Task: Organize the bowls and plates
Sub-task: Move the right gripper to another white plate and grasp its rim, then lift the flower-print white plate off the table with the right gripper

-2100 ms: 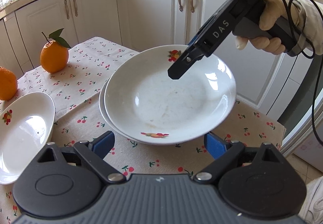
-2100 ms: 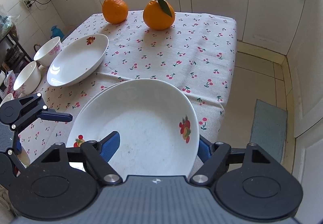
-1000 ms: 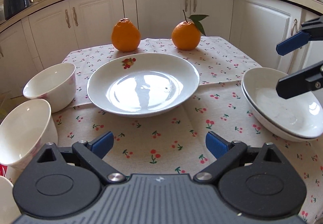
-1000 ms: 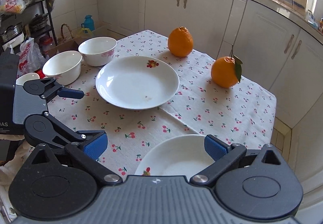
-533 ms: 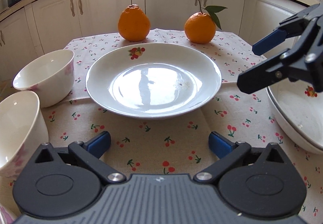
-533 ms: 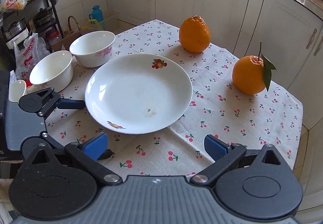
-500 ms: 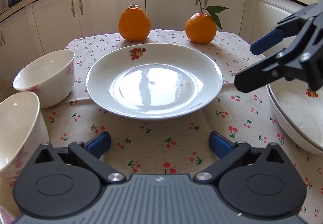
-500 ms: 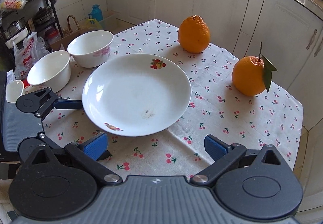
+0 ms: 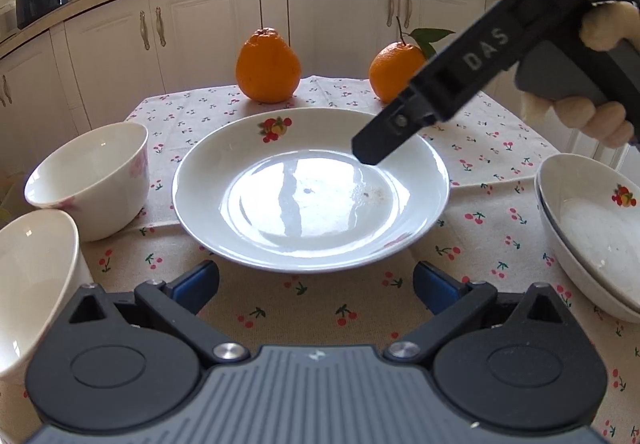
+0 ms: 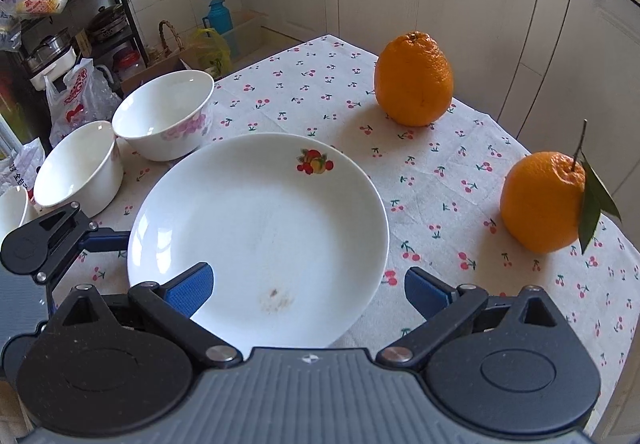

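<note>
A white plate with a fruit print [image 9: 312, 200] lies in the middle of the cherry-print tablecloth; it also shows in the right wrist view [image 10: 260, 228]. My left gripper [image 9: 316, 284] is open just short of the plate's near rim. My right gripper [image 10: 308, 288] is open, with its left finger over the plate's near rim and its right finger beside it. Two stacked plates [image 9: 592, 228] sit at the right. Two white bowls [image 9: 92, 176] [image 9: 32, 284] stand at the left; they also show in the right wrist view [image 10: 168, 112] [image 10: 80, 168].
Two oranges [image 9: 268, 66] [image 9: 394, 72] stand at the far side of the table, one with a leaf. The table's edge [image 10: 624, 228] runs close behind the leafed orange [image 10: 544, 200]. White cabinets [image 9: 332, 20] stand behind. A cluttered shelf [image 10: 60, 32] stands past the bowls.
Both grippers have turned from the stacked plates to the single plate and closed in on it. The right gripper has moved over its right rim. Both stay open.
</note>
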A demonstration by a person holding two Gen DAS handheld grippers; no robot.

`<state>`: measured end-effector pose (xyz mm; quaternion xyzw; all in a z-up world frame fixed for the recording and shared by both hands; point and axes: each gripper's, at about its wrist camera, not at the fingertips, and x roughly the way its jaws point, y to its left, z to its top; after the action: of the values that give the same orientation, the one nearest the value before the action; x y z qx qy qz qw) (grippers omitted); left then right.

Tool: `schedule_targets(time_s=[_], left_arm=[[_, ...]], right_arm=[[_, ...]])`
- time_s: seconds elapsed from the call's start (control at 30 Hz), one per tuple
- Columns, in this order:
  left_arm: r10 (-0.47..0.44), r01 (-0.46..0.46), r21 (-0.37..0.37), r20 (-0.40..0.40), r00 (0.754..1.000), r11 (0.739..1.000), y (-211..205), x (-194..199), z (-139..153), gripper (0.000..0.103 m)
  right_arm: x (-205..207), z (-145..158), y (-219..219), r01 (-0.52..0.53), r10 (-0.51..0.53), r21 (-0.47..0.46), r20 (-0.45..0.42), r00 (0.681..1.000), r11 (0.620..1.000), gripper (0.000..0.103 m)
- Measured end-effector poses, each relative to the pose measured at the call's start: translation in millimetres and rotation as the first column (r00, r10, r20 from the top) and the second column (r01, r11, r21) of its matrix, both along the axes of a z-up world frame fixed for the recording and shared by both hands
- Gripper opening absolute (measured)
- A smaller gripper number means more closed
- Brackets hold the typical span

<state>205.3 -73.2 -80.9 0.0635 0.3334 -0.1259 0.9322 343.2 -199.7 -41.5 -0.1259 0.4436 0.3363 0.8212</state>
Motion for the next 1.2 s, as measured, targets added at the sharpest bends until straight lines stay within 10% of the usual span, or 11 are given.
schedule_targets(time_s=[0.67, 1.2], left_arm=[[0.004, -0.004, 0.003, 0.028, 1.000, 1.000, 3.3, 8.4, -2.0, 0.102], [-0.008, 0.008, 0.002, 0.029, 1.000, 1.000, 3.9, 9.0, -0.7, 0.102]], right_arm=[[74.3, -28.8, 12.3, -0.027, 0.044, 0.102, -0.162, 0.986, 0.994, 0.071], [84.8, -30.5, 3.8, -0.020, 0.059, 0.181, -0.211, 0.976, 0.983, 0.067]])
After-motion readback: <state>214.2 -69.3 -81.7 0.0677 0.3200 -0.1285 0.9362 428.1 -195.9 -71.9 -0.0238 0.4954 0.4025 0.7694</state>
